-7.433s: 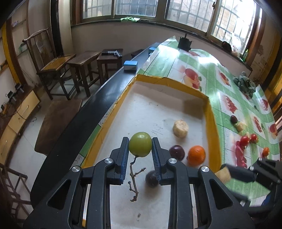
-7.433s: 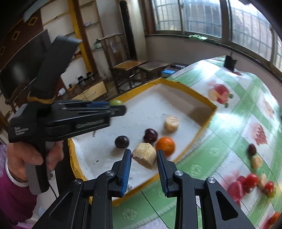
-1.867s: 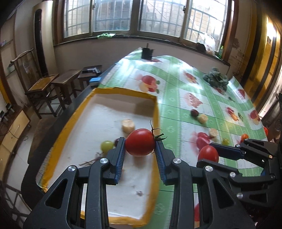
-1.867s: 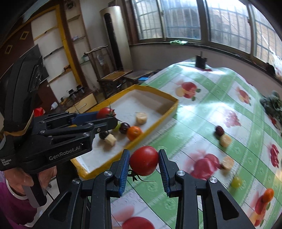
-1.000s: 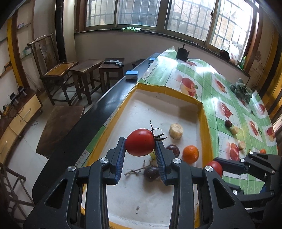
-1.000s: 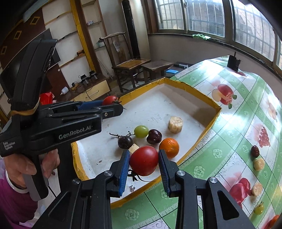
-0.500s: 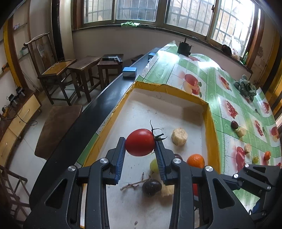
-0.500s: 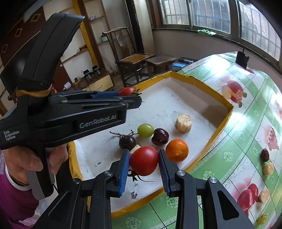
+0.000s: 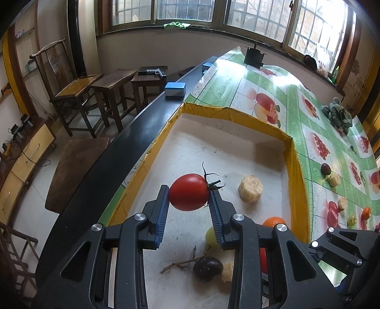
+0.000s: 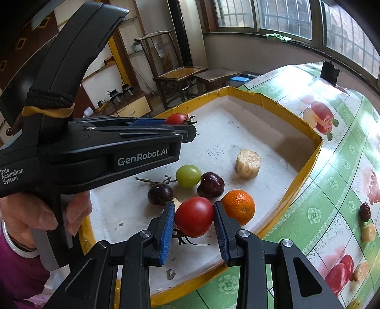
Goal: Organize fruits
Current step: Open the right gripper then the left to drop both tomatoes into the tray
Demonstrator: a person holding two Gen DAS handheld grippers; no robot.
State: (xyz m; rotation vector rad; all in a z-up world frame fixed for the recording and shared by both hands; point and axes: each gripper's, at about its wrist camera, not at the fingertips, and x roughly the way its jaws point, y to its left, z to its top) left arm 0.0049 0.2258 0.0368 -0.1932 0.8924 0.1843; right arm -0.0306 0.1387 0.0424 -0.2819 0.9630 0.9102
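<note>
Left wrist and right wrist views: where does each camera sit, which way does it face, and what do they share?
Left wrist: on the left gripper, looking down along its fingers into the yellow-rimmed tray; own gripper clamps a tomato.
Right wrist: on the right gripper, facing the tray from its table side; own gripper clamps another tomato; a hand holds the left gripper.
Shared: tray, orange, green grape.

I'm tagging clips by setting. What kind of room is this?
Probably a plain room in a home or small eatery: a long table under a fruit-print tablecloth, wooden chair and stools beside it, barred windows behind.
</note>
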